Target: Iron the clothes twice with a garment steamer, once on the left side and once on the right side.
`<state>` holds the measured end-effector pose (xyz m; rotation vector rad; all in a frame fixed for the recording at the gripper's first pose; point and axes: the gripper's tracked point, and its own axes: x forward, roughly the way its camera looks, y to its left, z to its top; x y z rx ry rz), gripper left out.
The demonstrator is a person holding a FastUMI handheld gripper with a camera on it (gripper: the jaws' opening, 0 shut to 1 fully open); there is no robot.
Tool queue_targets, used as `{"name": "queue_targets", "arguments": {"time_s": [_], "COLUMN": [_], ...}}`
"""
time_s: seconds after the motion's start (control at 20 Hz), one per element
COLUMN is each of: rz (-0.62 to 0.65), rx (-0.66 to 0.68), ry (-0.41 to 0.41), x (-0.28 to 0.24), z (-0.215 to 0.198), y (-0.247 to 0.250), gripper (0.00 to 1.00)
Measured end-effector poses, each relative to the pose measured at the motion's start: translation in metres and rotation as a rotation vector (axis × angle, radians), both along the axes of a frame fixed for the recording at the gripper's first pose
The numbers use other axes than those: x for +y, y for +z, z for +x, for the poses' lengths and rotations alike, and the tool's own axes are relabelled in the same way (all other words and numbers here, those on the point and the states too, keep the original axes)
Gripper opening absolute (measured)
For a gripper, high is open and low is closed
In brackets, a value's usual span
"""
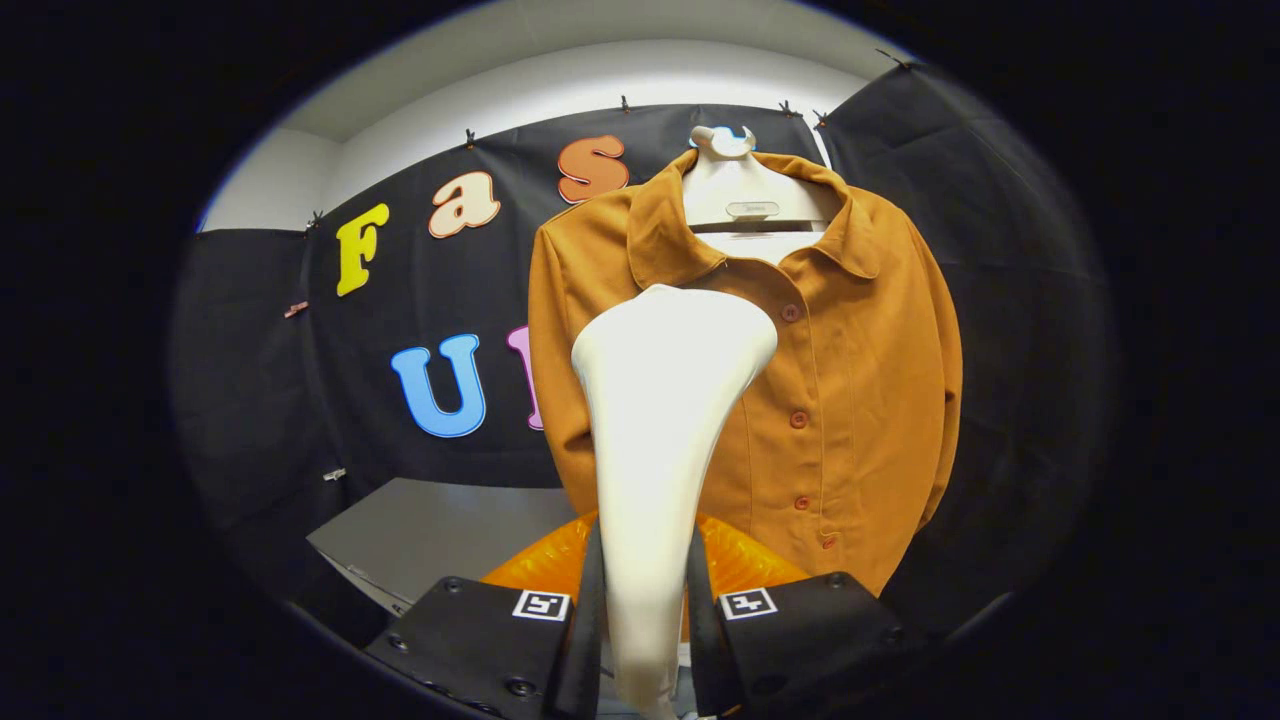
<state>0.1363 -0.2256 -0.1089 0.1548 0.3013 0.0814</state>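
Rust-orange cloth takes up the middle of the scene: a buttoned shirt with a wide collar hangs front-on against the black booth wall. It sits on a pale hanger, whose hook rises above the collar. The shirt's placket, with a row of small matching buttons, runs down just to the right of centre, and both sleeves hang straight at the sides. Below and to the left of the shirt, a grey table stands against the wall. In front of the shirt's left half, a white steamer stands upright; its broad head reaches chest height on the shirt, and its handle narrows downward. The gripper is clamped on that handle, one finger pressing each side. Just behind the fingers, a ribbed, translucent orange piece shows on either side of the handle.
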Motion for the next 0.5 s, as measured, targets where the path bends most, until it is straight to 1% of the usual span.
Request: {"name": "queue_targets", "arguments": {"time_s": [0.1,0.25,0.5], "rz": [0.01,0.037,0.058], "rx": [0.007,0.037,0.103], "ry": [0.03,0.042,0.079], "x": [-0.004,-0.011,-0.01], "z": [0.011,0.026,0.038], "y": [-0.004,-0.018,-0.054], "gripper": [0.4,0.4,0.4]}}
